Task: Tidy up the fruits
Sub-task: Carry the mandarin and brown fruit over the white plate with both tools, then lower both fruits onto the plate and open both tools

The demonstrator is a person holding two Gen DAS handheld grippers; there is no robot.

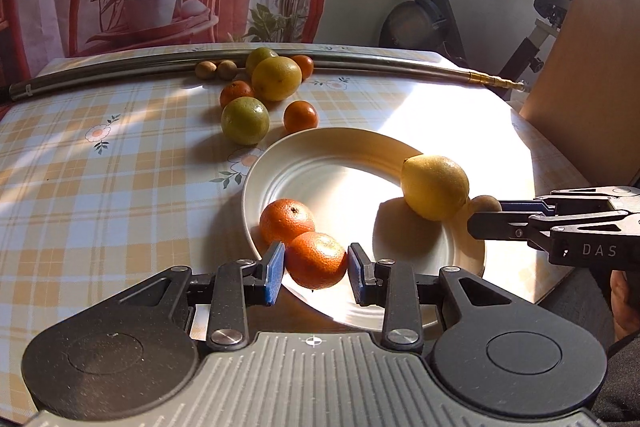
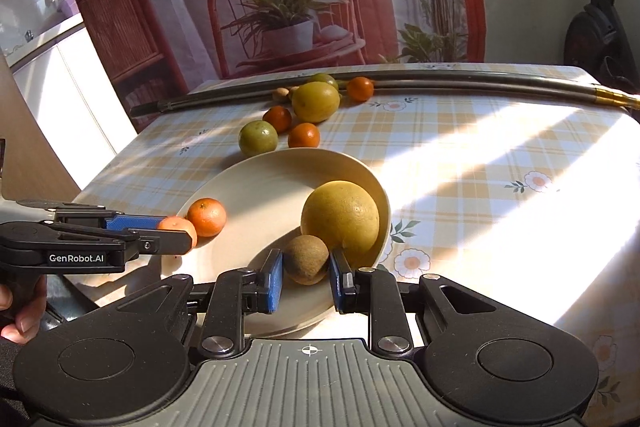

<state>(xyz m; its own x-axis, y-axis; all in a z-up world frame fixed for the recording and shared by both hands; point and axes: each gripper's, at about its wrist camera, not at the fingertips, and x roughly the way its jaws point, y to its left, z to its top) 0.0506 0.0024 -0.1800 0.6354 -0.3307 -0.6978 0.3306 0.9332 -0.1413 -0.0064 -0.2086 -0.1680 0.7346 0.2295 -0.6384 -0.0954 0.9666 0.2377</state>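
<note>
Reaching level over plate (image 1: pixel 256 187) | left gripper (image 1: pixel 316 263) brackets mandarin (image 1: pixel 316 259) | right gripper (image 2: pixel 306 267) brackets kiwi (image 2: pixel 306 259)

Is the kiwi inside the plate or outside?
Inside: the kiwi sits over the plate, beside the yellow fruit, between the right gripper pads.

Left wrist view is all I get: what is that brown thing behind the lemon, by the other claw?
Observer: A kiwi, lying in the plate between the right gripper's pads.
Operator: Is it gripped?
Observer: Both pads sit against its sides, so it looks gripped.
Operator: Who holds the claw I look along?
Observer: A hand grips the left gripper's handle, at the lower left of the right wrist view.
</note>
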